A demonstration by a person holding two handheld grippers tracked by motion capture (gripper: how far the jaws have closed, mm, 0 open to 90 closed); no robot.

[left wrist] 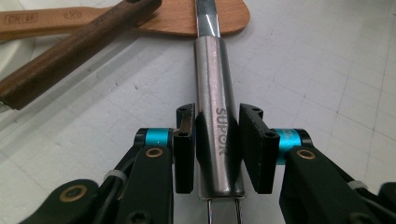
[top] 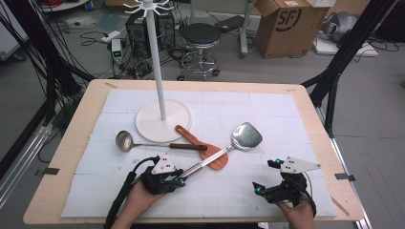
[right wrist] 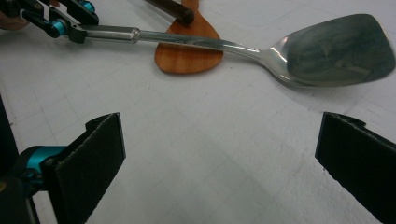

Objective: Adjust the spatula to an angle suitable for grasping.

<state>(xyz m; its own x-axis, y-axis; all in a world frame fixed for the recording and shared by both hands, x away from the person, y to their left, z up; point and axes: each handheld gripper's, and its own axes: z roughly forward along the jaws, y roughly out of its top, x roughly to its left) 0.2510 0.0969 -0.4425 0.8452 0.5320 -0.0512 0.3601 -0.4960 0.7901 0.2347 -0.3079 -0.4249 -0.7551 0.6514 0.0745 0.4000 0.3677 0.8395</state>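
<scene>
The metal spatula [top: 239,141] is shiny silver, and its handle carries dark letters. The wooden spatula [top: 203,147] is orange-brown. The ladle [top: 143,142] has a silver bowl and a dark brown handle. The stand [top: 162,121] is white. The table [top: 296,90] has a pale wood edge and a white cover with a thin grid pattern. The left gripper [left wrist: 218,149] is black with turquoise parts, and so is the right gripper [right wrist: 219,158].

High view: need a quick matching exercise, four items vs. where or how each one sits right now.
Things:
1. steel spatula
2. wooden spatula
3. ladle
4. right hand-held gripper

States:
A. jaws wide apart, over bare mat
B. handle clamped between the jaws of the left hand-held gripper
C. lies under the steel shaft
D. bowl left of the white stand base

Pairs: 1-B, 2-C, 3-D, 4-A
</scene>
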